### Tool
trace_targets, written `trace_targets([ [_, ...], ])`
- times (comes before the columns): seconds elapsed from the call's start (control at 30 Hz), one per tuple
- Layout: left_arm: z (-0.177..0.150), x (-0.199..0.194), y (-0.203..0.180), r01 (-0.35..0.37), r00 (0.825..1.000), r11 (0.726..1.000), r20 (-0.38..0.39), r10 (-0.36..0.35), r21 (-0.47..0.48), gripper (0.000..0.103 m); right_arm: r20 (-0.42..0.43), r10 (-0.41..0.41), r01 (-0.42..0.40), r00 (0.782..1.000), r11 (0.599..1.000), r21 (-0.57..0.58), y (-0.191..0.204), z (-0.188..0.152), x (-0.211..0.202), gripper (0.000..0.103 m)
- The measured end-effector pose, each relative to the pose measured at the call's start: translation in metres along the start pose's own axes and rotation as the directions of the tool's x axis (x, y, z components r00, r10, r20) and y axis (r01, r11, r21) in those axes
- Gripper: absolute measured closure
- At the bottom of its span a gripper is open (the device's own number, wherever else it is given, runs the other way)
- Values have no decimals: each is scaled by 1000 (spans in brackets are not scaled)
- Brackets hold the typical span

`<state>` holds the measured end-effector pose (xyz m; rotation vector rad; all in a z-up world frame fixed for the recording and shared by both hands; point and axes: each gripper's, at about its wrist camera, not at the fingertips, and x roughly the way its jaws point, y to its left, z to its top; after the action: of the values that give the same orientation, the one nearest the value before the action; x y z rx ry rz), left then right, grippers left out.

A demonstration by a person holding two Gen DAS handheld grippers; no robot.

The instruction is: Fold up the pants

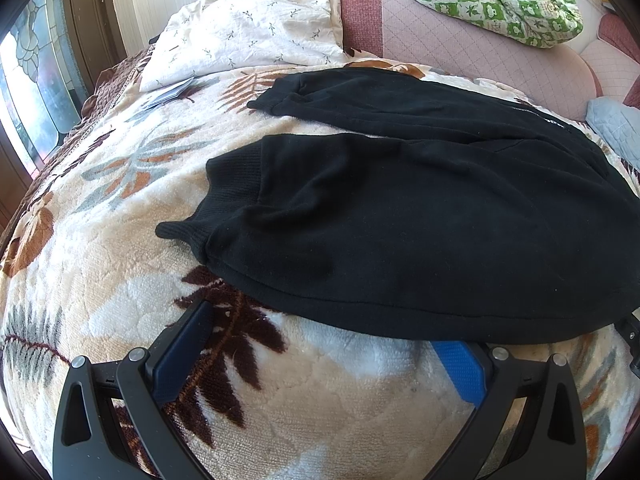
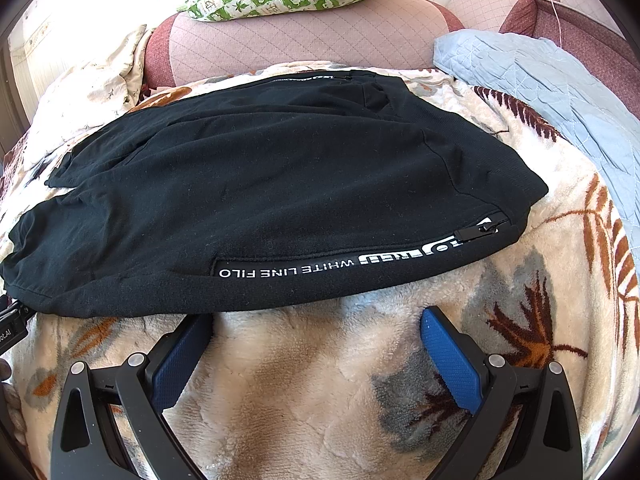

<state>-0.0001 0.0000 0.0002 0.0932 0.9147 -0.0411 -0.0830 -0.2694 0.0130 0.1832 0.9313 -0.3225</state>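
**Pants spread on the bed, folding hardly begun**

I am holding the left gripper [image 1: 320, 344] low over the blanket [image 1: 120, 240], its jaws standing wide apart with nothing between them; its right fingertip is just meeting, or slipping under, the near hem of the pants [image 1: 400, 220]. I am keeping the right gripper [image 2: 316, 324] the same way, jaws apart and empty, its left fingertip right at the pants' near edge below the white lettering [image 2: 288, 270].

The pants are lying across the bed on the leaf-patterned blanket, waist toward my right, legs toward my left. I am judging the task as barely under way: the two legs are still lying side by side with a gap of blanket between the cuffs, not stacked, and no lengthwise or crosswise fold is showing. Bringing one leg over the other and then folding the length down are both left.

Counting outward: two grippers, one pair of pants with two cuffs showing, one zipper pull [image 2: 486, 226], one cream quilt [image 1: 248, 40], one green patterned cloth [image 1: 492, 0], one pale blue cloth [image 2: 540, 80].
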Motion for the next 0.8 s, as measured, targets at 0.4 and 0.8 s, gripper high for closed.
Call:
trace_targets([
  [0.4,6,0,-1,-8,997,1000,-78,9,12,0,0,1,-1,1000,1000,0,-1,0,1,0],
  [0.8,-9,-15,3,-21,997,1000,-71,21,10,0,-26,5,-5,1000,1000,-1,-2,2,1,0],
])
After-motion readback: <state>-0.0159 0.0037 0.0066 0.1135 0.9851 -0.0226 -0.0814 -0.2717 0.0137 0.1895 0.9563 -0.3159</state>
